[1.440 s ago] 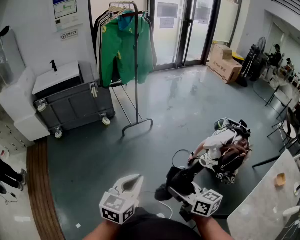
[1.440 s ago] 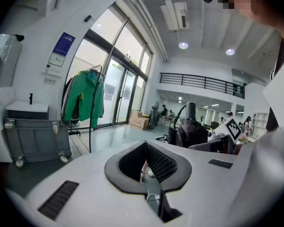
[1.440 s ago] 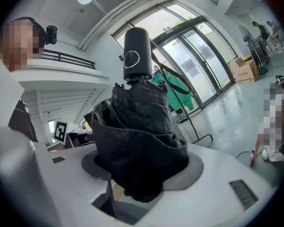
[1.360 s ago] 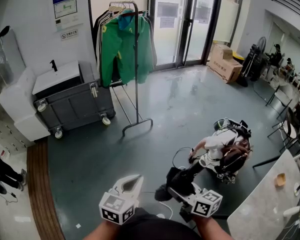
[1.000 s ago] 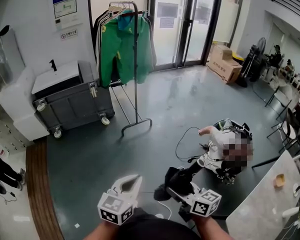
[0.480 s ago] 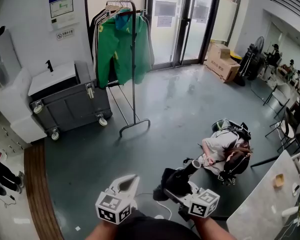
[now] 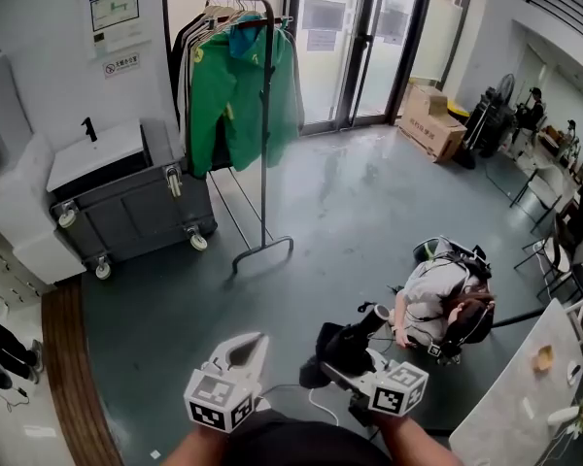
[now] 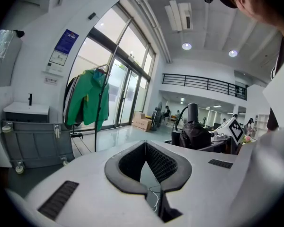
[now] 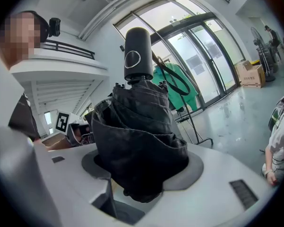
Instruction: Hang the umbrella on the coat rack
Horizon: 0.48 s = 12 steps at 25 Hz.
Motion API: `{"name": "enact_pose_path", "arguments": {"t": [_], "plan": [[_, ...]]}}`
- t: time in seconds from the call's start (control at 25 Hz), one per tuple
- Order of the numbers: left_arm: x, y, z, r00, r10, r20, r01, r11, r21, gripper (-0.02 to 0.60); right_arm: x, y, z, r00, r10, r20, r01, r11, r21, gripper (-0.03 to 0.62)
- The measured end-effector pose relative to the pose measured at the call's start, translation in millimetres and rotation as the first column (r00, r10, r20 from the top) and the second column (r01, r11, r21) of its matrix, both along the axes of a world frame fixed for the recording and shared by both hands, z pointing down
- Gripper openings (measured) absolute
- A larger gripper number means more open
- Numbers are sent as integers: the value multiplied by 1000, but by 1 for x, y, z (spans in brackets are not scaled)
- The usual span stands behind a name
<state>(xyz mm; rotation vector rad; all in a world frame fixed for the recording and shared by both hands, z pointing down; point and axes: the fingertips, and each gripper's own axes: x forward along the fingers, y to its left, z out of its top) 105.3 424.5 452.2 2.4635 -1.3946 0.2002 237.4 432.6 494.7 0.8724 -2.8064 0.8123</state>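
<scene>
A folded black umbrella (image 9: pixel 137 141) with a round black handle (image 9: pixel 136 55) stands upright between the jaws of my right gripper (image 9: pixel 139 170), which is shut on its fabric. In the head view this gripper (image 7: pixel 344 359) and the umbrella (image 7: pixel 340 343) are at bottom centre. My left gripper (image 7: pixel 257 342) hovers beside them, its pads (image 8: pixel 158 161) meeting at the tips with nothing between them. The black coat rack (image 7: pixel 265 134) stands across the floor ahead, hung with a green jacket (image 7: pixel 235 95). It also shows in the left gripper view as the rack (image 8: pixel 102 109).
A grey wheeled cart (image 7: pixel 136 200) and a white sink unit (image 7: pixel 24 216) stand left of the rack. A person (image 7: pixel 437 299) sits on the floor at right, near a white cable (image 7: pixel 311 396). Glass doors (image 7: pixel 355 47), a cardboard box (image 7: pixel 429 122) and a marble table (image 7: pixel 525 406) border the floor.
The view has shifted slightly toward the rack. The person on the floor has bent over and changed pose. Both grippers keep their places, the right still holding the umbrella.
</scene>
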Motion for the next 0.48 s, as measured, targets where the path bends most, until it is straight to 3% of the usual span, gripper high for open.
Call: {"name": "enact_pose_path", "arguments": {"t": [0.48], "plan": [[-74, -58, 10, 998, 60, 14, -60, 998, 1, 15, -74, -61, 3, 998, 65, -4, -65, 998, 5, 249]]}}
